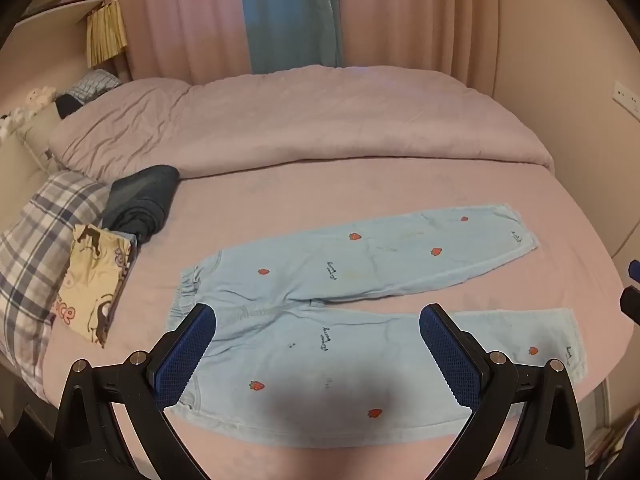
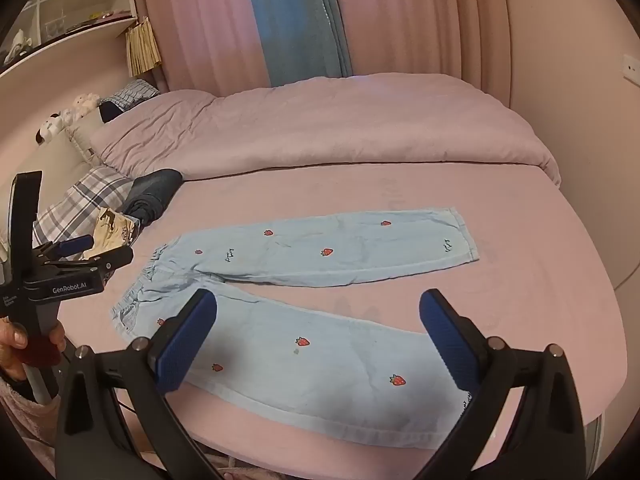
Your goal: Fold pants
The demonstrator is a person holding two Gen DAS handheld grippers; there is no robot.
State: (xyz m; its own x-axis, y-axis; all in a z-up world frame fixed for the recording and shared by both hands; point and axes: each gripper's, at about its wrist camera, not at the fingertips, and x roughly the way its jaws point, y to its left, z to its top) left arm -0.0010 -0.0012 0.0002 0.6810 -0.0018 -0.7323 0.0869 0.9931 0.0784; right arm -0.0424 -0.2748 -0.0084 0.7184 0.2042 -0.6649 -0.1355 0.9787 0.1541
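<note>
We note both tools raised above the near edge of the bed (image 1: 400,200), neither touching cloth. Left tool (image 1: 318,354) jaws stand apart, over the waist end; right tool (image 2: 318,354) jaws likewise apart, over the near leg. The pants (image 1: 360,304) lie flat, legs splayed in a V, presumably spread for folding leg onto leg. Beyond them: a folded quilt (image 1: 304,120).

I stood at a pink-sheeted bed (image 1: 240,216), its duvet (image 1: 304,120) bunched far; pink curtains (image 1: 400,12) hung behind, shelves (image 2: 80,12) far left.
</note>
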